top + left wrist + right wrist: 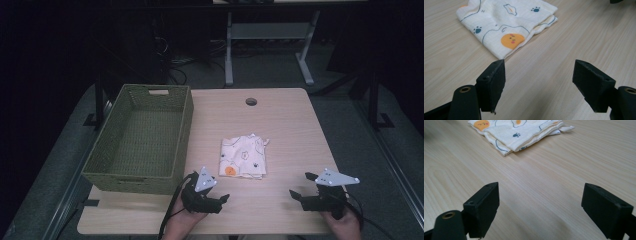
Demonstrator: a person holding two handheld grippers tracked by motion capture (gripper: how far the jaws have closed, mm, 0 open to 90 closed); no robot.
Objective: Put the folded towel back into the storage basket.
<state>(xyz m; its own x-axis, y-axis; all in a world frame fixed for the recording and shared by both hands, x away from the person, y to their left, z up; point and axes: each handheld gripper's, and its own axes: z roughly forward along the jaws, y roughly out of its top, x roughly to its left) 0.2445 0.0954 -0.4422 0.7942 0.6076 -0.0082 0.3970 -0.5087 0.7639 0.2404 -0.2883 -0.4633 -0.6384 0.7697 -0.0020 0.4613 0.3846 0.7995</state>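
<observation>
Pale wood-grain table (290, 125), rounded corners, small round grommet hole (251, 102) near far edge. Olive woven basket (107, 150), rectangular, slot handles, sits on table's left side. Folded cloth (243, 156), thin cream fabric, fine grid weave, printed with blue paw marks and an orange round face, lies flat mid-table, just right of basket, layered edges showing. Left gripper (220, 200), black blocky matte jaws spread wide, holding nothing, near cloth's front corner. Right gripper (302, 186), jaws spread, holding nothing, well apart from cloth at front right.
</observation>
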